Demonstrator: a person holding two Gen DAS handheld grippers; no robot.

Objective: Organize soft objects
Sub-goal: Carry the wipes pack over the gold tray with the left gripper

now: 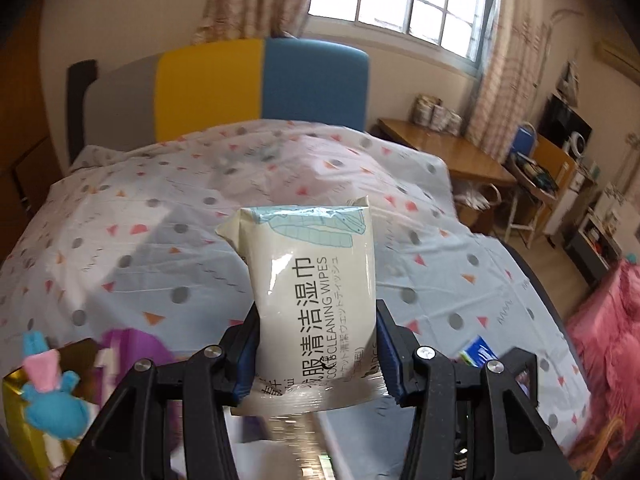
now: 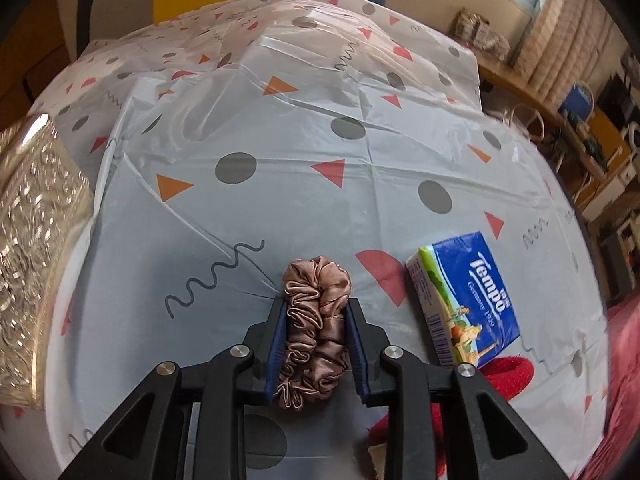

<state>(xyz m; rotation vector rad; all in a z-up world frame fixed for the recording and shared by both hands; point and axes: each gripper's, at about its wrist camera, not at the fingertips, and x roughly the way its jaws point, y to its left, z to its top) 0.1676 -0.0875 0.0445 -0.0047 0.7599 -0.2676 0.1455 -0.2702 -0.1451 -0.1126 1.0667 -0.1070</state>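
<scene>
My left gripper [image 1: 316,322] is shut on a cream pack of cleaning wipes [image 1: 312,280], held upright above the bed, both blue pads pressing its sides. At the lower left a gold box [image 1: 18,420] holds a blue plush toy [image 1: 52,396] and a purple item [image 1: 132,348]. In the right wrist view my right gripper [image 2: 316,306] is shut on a brown satin scrunchie [image 2: 316,320], squeezed between the pads just over the sheet. A blue Tempo tissue pack [image 2: 468,300] lies to its right, and a red fuzzy item [image 2: 508,376] lies below that pack.
The bed carries a pale sheet [image 2: 320,152] printed with triangles and dots. A shiny gold box wall [image 2: 36,240] stands at the left edge. A yellow and blue headboard [image 1: 260,84] is at the back. A wooden desk [image 1: 444,148] and chair stand to the right, with pink fabric [image 1: 608,336] beside the bed.
</scene>
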